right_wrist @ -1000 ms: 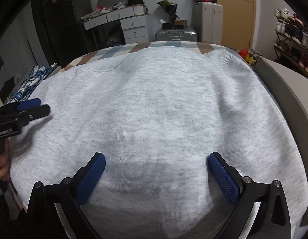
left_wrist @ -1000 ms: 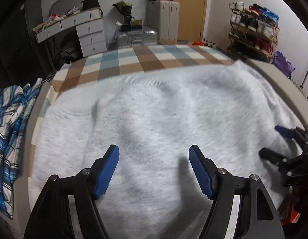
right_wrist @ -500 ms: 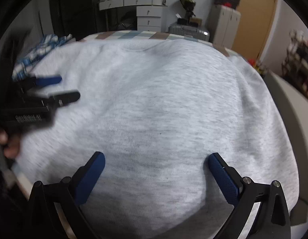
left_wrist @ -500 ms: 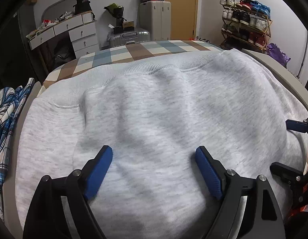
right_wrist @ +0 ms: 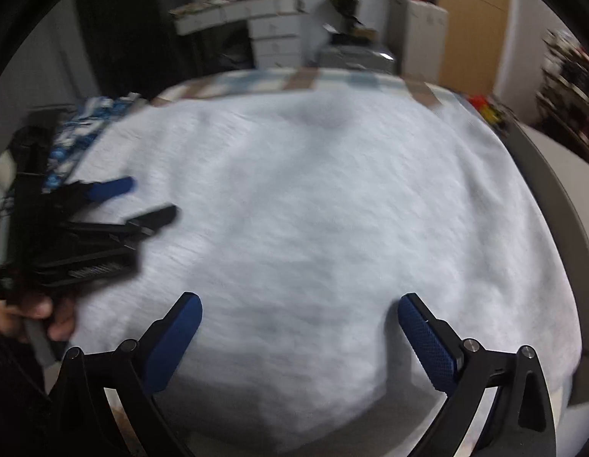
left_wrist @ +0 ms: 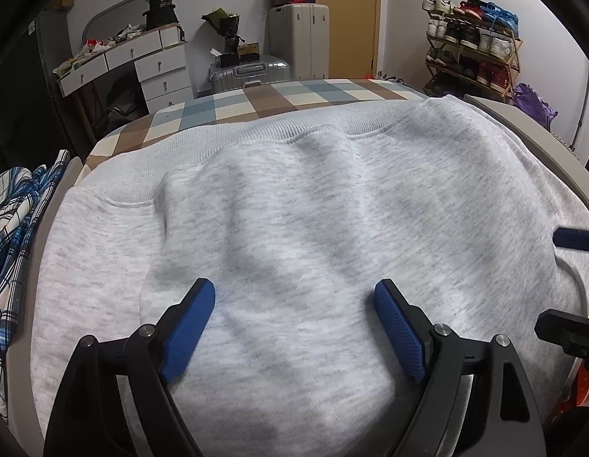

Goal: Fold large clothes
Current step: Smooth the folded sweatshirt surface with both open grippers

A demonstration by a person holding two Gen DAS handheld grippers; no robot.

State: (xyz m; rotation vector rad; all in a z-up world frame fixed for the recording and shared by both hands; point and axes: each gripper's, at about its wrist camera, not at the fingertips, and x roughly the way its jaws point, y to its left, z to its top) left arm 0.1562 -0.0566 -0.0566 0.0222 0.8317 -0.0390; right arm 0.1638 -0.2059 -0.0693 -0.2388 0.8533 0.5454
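Light grey sweatshirt [left_wrist: 294, 228] spread flat over a bed with a checked cover [left_wrist: 279, 95], filling most of both wrist views; its ribbed hem [left_wrist: 256, 129] lies toward the far end, with one folded layer lapped over the left part. The near edge of the garment is cut off behind the tool frames. Left gripper [left_wrist: 294, 316]: blue pads spread wide above the fabric, nothing pinched between them; its jaws have just been opening. Right gripper [right_wrist: 300, 327]: pads likewise spread wide over the cloth, gripping nothing. The right-wrist view is motion-blurred, so fabric seams and room detail are hard to make out there. In it the left gripper appears at the left margin, with part of the person's hand [right_wrist: 31, 312] on its handle, mostly cropped. A blue plaid garment [left_wrist: 12, 236] lies at the bed's left edge, partly out of frame. A shoe rack [left_wrist: 473, 49] stands at far right.
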